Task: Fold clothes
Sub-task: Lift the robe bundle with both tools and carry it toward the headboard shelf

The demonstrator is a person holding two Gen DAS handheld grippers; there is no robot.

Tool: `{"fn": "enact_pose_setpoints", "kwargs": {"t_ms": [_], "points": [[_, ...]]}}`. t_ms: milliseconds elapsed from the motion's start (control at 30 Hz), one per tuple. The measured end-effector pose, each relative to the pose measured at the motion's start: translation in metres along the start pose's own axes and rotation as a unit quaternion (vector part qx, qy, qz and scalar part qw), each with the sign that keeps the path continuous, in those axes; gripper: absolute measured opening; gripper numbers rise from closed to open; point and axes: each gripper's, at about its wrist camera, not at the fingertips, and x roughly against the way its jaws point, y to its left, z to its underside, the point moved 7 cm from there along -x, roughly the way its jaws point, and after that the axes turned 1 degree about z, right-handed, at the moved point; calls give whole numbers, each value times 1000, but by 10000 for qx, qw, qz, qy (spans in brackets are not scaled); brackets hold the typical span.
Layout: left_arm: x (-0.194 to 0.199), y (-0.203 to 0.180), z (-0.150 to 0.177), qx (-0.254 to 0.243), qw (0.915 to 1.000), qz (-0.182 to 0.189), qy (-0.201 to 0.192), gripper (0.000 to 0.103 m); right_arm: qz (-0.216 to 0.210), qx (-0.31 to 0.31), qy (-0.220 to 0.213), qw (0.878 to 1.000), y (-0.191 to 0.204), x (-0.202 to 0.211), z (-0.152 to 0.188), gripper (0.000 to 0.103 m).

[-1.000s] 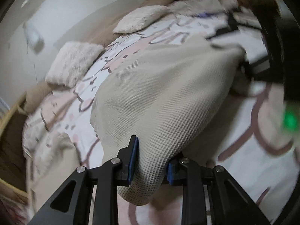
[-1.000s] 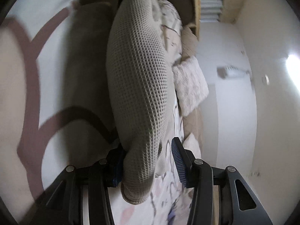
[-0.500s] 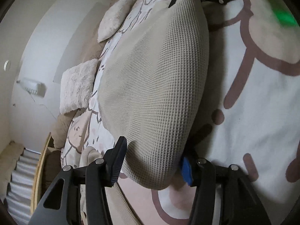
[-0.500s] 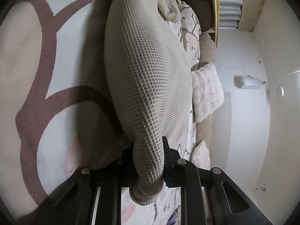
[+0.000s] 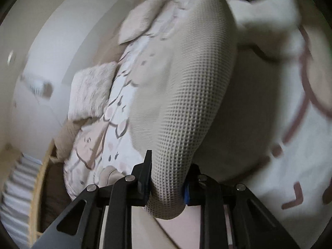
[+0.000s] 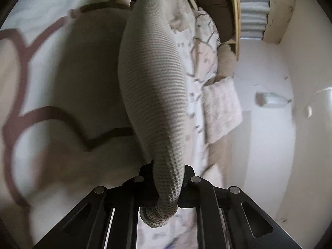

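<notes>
Both tongs, left (image 5: 167, 183) and right (image 6: 166, 183), pinching waffle-knit garment (image 5: 186, 95) above patterned bedspread (image 5: 290, 155); fluffy pillow (image 5: 91, 89) by white wall (image 5: 41, 51).

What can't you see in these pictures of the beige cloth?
- Left wrist view: waffle-knit cloth covers the left gripper's pads; its type is unclear.
- Right wrist view: the cloth hides the right gripper's fingertips.
- Both views: the bedspread pattern is blurred.

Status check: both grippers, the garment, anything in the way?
Left gripper and right gripper both shut on waffle-knit garment. Garment stretched between them, lifted over the bed cover. Nothing blocking; fluffy pillow off to the side.
</notes>
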Motion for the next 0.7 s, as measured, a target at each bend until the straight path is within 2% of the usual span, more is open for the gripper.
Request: {"fn": "enact_pose_setpoints", "kwargs": {"t_ms": [67, 133, 267, 333, 433, 567, 700], "points": [[2, 37, -9, 622, 9978, 244, -2, 23, 11, -125, 25, 9999, -26, -6, -5, 12], [3, 76, -18, 1104, 9936, 255, -39, 23, -75, -471, 91, 9988, -66, -17, -14, 12], [4, 149, -31, 1959, 9805, 90, -143, 23, 368, -496, 105, 9980, -128, -36, -34, 11], [4, 183, -32, 2291, 9732, -31, -205, 23, 760, -380, 37, 9964, -160, -43, -50, 11], [10, 219, -25, 2554, 9662, -224, -257, 23, 999, -493, -25, 9938, -201, -48, -75, 11], [21, 269, 0, 2746, 9592, -629, -239, 23, 1059, -761, -140, 9914, -242, -53, -117, 11], [35, 314, 34, 2890, 9507, -1118, -122, 23, 1035, -968, -346, 9893, -266, -55, -167, 11]]}}
